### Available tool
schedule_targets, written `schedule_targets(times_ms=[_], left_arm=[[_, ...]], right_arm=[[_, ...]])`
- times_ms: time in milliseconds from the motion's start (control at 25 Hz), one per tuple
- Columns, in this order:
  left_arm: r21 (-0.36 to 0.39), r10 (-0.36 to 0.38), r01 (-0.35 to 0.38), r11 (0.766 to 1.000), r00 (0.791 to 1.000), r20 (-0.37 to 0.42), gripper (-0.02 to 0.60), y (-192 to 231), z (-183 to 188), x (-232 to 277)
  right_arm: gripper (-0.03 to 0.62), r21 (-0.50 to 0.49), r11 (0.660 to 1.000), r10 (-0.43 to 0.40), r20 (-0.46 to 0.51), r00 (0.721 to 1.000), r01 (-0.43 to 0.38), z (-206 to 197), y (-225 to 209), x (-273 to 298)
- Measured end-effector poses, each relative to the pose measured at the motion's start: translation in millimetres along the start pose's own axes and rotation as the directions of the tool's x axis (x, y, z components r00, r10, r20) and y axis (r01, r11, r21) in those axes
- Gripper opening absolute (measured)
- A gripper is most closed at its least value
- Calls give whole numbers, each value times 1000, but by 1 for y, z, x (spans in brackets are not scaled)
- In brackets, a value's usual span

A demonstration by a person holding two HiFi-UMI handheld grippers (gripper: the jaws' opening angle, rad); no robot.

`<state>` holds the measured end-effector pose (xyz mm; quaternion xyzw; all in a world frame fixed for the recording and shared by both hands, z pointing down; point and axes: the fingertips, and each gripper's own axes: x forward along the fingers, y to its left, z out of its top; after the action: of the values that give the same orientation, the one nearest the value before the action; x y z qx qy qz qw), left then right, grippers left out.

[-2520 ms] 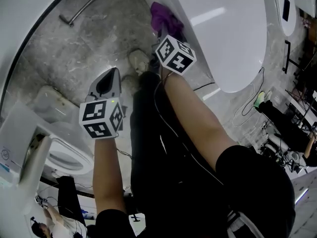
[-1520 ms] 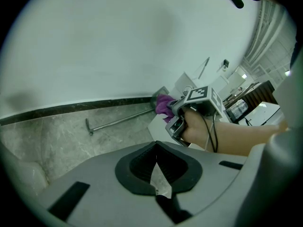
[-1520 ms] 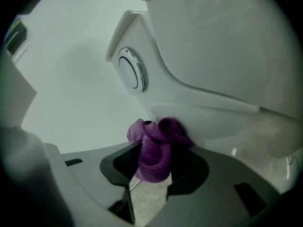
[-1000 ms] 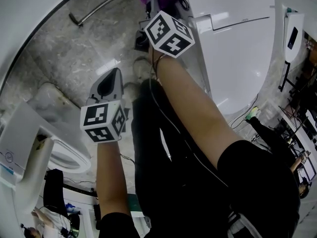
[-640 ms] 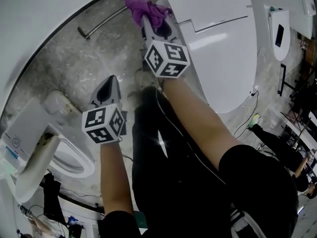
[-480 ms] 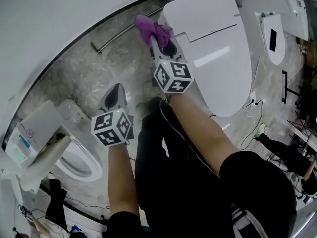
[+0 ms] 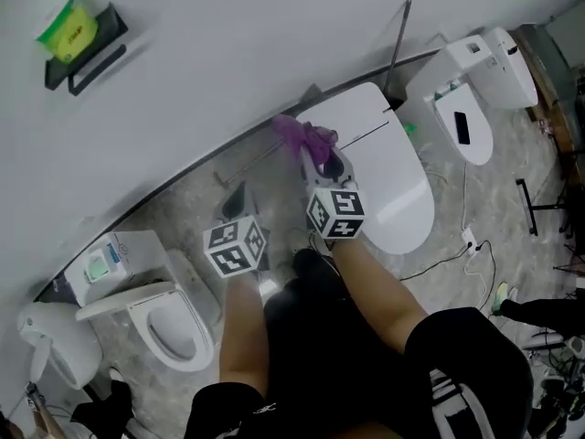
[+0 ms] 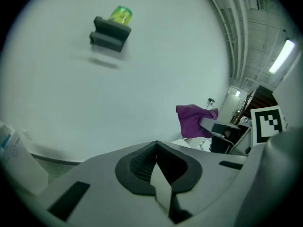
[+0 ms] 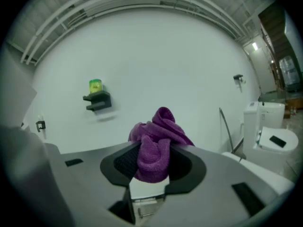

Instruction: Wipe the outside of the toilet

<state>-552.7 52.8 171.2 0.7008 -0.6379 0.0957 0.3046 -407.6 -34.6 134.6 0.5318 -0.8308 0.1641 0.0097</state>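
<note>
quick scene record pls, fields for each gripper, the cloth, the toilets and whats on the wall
left gripper: jaws together, empty
right gripper: jaws shut on purple cloth
cloth position: by the rear of the closed toilet; contact unclear
other toilets: open toilet at lower left, third toilet at right
wall: dark shelf with green item

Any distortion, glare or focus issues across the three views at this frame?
Head view: strong fisheye, wall base bows into an arc; small glare on the toilet lid. Left gripper view: dark round vignette, left tool close and soft, ceiling lamp bright. Right gripper view: same vignette, purple cloth in the right tool sharp.
</note>
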Motion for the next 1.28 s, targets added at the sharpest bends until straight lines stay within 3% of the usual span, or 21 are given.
schedule_targets(times_ms=[280,520,640,840,1040,1280], left_arm=[[184,-24,-1,983,991,130,9,-56,89,-88],[289,-73,13,957,977,198,8,-117,145,-135],[295,-104,32,955,968,229,9,-159,164,-143],[318,-181,100,943,955,236,9,-244,163,-143],[351,-232,143,926,946,226,9,-318,150,-140],[354,-235,144,924,944,229,9,-364,140,-145]], right_arm=[[141,-55,998,-3,122,993,10,119,24,-86],[141,-120,993,27,252,967,4,202,31,-135],[141,-167,986,36,295,955,14,236,15,-160],[141,-176,983,1,306,952,55,264,-43,-213],[141,-192,975,-25,406,913,112,294,-96,-265],[140,-138,984,-63,340,938,116,295,-141,-292]])
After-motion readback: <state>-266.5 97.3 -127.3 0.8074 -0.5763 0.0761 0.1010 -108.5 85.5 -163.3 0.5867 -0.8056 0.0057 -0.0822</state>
